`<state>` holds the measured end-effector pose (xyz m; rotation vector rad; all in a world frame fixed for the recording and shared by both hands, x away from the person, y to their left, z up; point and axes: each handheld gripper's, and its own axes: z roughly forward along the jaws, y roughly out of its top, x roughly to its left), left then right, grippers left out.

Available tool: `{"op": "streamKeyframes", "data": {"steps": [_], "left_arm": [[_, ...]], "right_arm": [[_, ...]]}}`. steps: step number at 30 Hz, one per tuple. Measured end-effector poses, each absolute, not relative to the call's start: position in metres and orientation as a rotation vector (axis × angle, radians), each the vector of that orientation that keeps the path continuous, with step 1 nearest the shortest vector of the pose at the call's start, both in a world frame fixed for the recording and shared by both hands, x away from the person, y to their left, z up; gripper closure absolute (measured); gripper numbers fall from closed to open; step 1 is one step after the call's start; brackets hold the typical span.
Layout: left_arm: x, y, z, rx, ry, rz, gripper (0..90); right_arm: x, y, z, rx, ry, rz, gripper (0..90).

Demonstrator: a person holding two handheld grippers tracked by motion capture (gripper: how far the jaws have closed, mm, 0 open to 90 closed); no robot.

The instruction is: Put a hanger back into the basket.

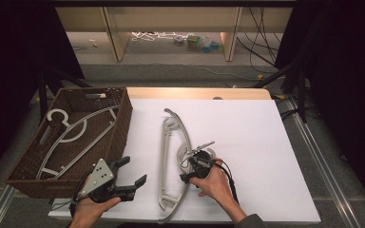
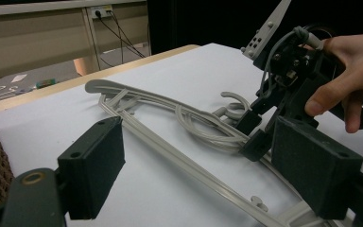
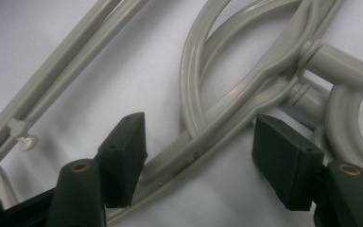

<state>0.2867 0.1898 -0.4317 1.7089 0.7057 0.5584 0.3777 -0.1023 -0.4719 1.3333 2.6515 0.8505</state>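
Currently right gripper has its jaws spread wide, straddling the curved arm of the grey hanger lying on the white table, not clamped. Left gripper hovers gaping, holding nothing, beside the wicker basket.

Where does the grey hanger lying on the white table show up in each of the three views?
High view: the grey hanger lies lengthwise at centre of the white table, right of the wicker basket.
Left gripper view: it runs diagonally from upper left to lower right.
Right gripper view: its arm passes between the open jaws.
Shared landmark: the hook beside the right gripper.
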Motion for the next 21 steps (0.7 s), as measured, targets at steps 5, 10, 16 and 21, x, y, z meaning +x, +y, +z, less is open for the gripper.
{"op": "streamKeyframes", "data": {"steps": [5,10,16,21], "left_arm": [[0.287,0.191,-0.431,1.700,0.695,0.560,18.1],[0.287,0.191,-0.431,1.707,0.690,0.564,18.3],[0.287,0.191,-0.431,1.710,0.690,0.561,18.5],[0.287,0.192,-0.431,1.712,0.689,0.560,18.6]], "right_arm": [[0.377,-0.097,-0.470,1.300,2.662,0.783,37.5],[0.383,-0.105,-0.469,1.305,2.665,0.762,49.2],[0.386,-0.111,-0.467,1.346,2.685,0.799,54.2],[0.390,-0.120,-0.464,1.388,2.652,0.887,59.5]]}}
